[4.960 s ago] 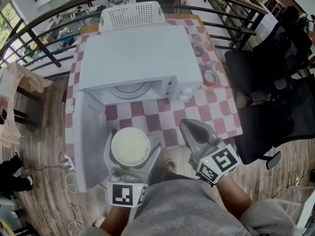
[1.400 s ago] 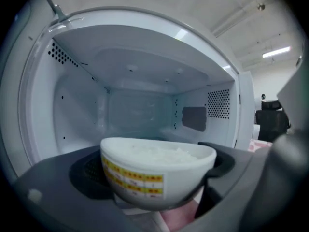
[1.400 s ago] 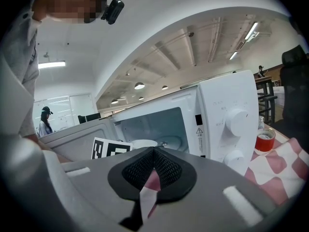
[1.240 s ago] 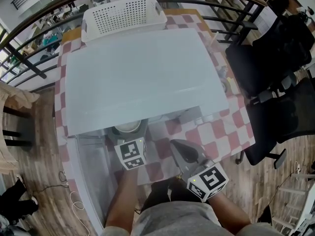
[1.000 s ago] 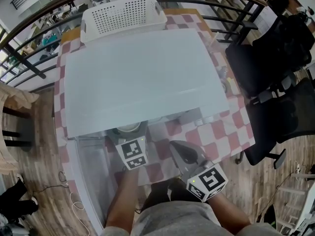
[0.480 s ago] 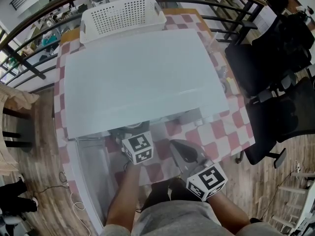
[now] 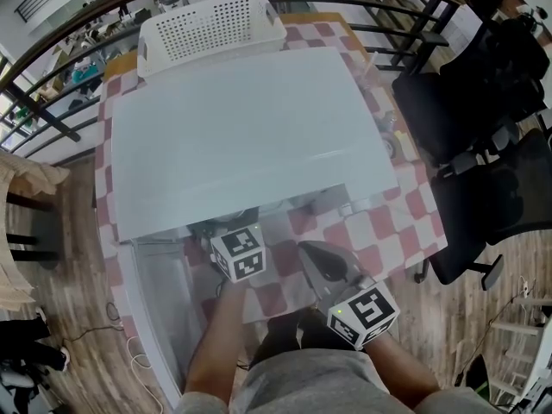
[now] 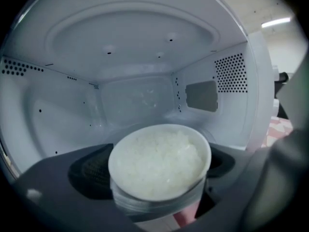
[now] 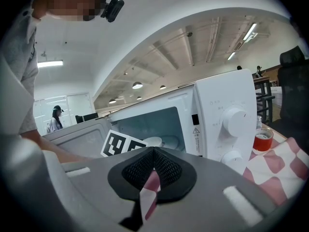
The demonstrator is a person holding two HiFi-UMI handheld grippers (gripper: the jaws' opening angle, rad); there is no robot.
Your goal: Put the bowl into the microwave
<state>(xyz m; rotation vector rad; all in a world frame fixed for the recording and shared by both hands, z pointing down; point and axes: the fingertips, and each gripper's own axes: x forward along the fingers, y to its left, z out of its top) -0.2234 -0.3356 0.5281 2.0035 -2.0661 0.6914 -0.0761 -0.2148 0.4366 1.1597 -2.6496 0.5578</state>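
A white bowl (image 8: 159,166) heaped with rice sits between the jaws of my left gripper (image 8: 159,197), which is shut on it. The bowl is at the mouth of the open microwave (image 7: 241,119), whose white cavity (image 8: 135,100) fills the left gripper view; pink checked cloth shows just beneath the bowl. From the head view only the left gripper's marker cube (image 7: 237,253) shows, its jaws hidden under the microwave's top edge. My right gripper (image 7: 306,250) hangs shut and empty in front of the microwave's control panel (image 9: 227,110).
The microwave door (image 7: 159,309) stands open to the left. A white perforated basket (image 7: 211,20) is behind the microwave. A red-lidded jar (image 9: 262,140) stands right of it on the checked tablecloth (image 7: 388,222). Black office chairs (image 7: 483,145) stand to the right.
The left gripper has carried the bowl from in front of the microwave into its opening. In the last second its cube has tilted and shifted slightly right. The right gripper has stayed put.
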